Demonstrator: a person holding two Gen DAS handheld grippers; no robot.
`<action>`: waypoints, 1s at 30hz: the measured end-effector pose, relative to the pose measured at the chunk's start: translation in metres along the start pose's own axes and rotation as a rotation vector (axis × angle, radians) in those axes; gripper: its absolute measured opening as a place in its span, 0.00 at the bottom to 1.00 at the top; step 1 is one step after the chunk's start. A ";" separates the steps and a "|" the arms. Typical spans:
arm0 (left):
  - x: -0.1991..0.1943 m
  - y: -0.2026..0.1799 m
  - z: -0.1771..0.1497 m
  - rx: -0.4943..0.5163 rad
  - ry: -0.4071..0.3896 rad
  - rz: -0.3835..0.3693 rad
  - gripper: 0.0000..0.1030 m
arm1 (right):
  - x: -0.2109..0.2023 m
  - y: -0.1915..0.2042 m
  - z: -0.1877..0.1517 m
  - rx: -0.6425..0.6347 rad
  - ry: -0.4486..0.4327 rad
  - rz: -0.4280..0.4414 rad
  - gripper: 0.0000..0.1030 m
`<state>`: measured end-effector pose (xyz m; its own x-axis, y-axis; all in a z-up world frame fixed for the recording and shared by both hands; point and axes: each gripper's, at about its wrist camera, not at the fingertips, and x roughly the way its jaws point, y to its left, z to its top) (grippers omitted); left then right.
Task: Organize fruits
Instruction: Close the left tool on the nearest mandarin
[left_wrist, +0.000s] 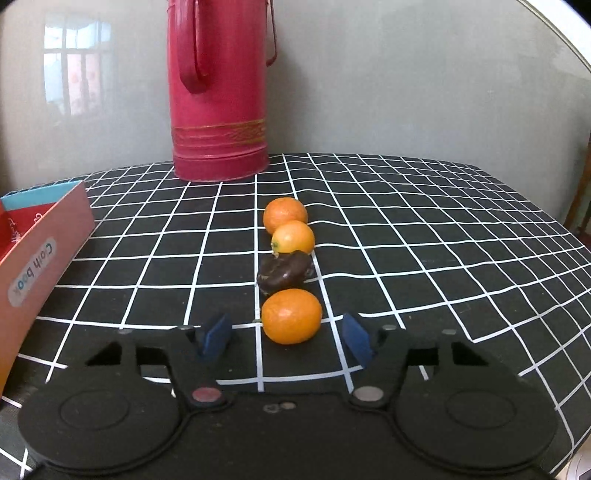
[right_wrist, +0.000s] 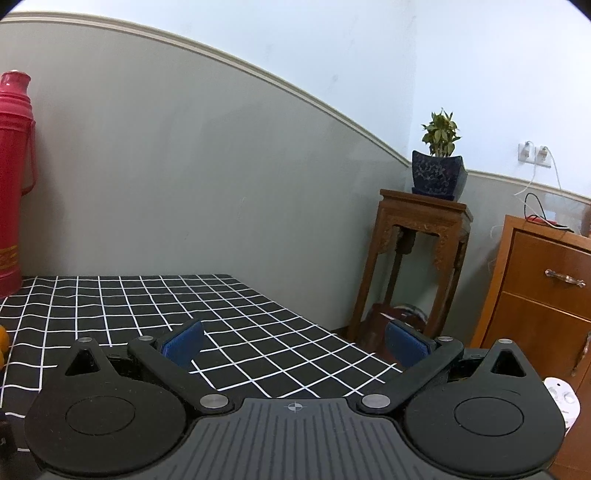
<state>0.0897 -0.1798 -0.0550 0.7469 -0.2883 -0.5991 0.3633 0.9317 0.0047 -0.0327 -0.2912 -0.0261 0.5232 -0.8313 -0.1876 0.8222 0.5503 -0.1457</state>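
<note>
nearest of all, the left gripper (left_wrist: 290, 338) sits low over the checked tablecloth (left_wrist: 424, 240), its blue pads (left_wrist: 218, 334) parted and not touching anything, with the closest orange fruit (left_wrist: 291, 316) just ahead of the gap between them.

from the left of that view: a red open box (left_wrist: 40, 254) marked cloth book stands at the cloth's edge, well apart from the fruit. a tall red thermos (left_wrist: 218, 92) stands at the back. in the middle runs a line of fruit, each touching the next: the closest orange fruit, a dark brown wrinkled fruit (left_wrist: 283, 271), a small yellow-orange fruit (left_wrist: 293, 237) and a far orange fruit (left_wrist: 285, 214).

further right, the right gripper (right_wrist: 295, 345) hangs spread wide over bare cloth, holding nothing.

it looks like the pick-up is in hand. next the pads would need to slide either side of that first fruit and pinch gently, without knocking the row.
</note>
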 end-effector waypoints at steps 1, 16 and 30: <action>0.000 -0.001 -0.001 0.004 -0.001 0.002 0.53 | 0.000 0.000 0.000 0.000 0.002 0.002 1.00; -0.004 -0.005 -0.002 0.022 -0.017 0.008 0.39 | 0.001 0.002 0.001 -0.003 0.014 0.044 1.00; -0.008 -0.011 -0.005 0.051 -0.040 0.041 0.29 | 0.004 0.001 0.002 0.007 0.029 0.081 1.00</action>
<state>0.0767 -0.1861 -0.0546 0.7834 -0.2596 -0.5647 0.3592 0.9306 0.0704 -0.0290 -0.2944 -0.0250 0.5818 -0.7811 -0.2266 0.7787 0.6154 -0.1222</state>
